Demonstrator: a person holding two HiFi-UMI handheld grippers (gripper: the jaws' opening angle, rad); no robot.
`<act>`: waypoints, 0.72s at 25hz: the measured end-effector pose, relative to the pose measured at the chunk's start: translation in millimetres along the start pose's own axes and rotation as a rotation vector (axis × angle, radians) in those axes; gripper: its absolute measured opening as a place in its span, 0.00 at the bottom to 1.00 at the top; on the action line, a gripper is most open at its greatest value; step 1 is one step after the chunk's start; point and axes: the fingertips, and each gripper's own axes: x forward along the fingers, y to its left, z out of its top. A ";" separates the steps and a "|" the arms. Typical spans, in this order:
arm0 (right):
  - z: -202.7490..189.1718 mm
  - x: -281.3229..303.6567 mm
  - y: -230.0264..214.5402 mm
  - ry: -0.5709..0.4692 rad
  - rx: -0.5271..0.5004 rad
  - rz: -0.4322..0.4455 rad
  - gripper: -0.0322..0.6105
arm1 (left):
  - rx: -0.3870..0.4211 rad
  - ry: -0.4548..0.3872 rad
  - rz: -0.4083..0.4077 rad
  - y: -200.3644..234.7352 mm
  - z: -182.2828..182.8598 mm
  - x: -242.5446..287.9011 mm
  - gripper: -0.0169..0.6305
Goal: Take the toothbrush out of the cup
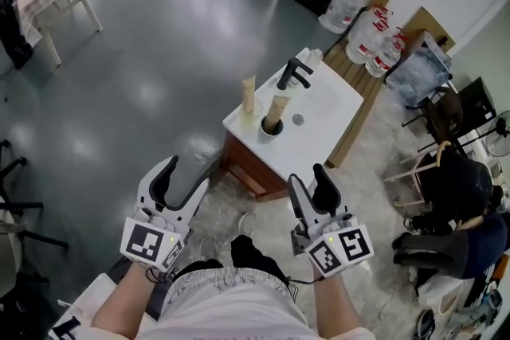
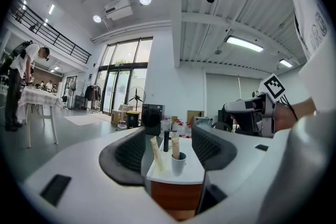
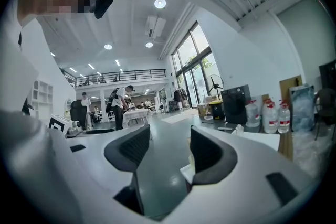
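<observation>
Hanging at the lower left of the head view, the left gripper (image 1: 185, 181) had its jaws spread with nothing between them; its own view framed the cup and toothbrush in the gap, well ahead. Near the frame's centre, on the white countertop (image 1: 335, 103), a beige tube (image 1: 249, 95) stood upright. Just right of it was the cup (image 1: 271, 126) with the toothbrush (image 1: 276, 109) upright inside, its pale handle rising above the rim. At lower right the right gripper (image 1: 311, 183) was likewise spread and empty. The brush looked light and stiff, probably smooth. A pinch on the exposed upper handle and a straight lift seemed wise, since the light cup could tip or follow.
</observation>
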 end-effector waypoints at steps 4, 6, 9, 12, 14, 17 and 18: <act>-3.5 16.3 -27.4 0.007 0.021 0.027 0.44 | 0.015 0.030 0.018 -3.1 -10.0 25.9 0.47; -6.2 27.6 -44.0 0.018 0.029 0.048 0.44 | 0.016 0.044 0.032 -3.5 -15.2 43.9 0.47; -7.9 47.2 -69.9 0.040 0.040 0.090 0.44 | 0.017 0.051 0.052 -5.1 -17.6 76.2 0.47; -6.0 65.4 -95.8 0.050 0.049 0.130 0.44 | 0.021 0.053 0.061 -8.2 -18.6 111.1 0.47; -5.8 76.9 -112.5 0.056 0.049 0.149 0.44 | 0.021 0.053 0.067 -9.8 -20.6 132.4 0.47; -8.2 91.9 -133.9 0.069 0.049 0.174 0.44 | 0.026 0.063 0.074 -12.9 -26.6 157.5 0.47; -8.5 96.3 -141.0 0.071 0.052 0.181 0.44 | 0.026 0.070 0.079 -13.4 -29.7 164.9 0.47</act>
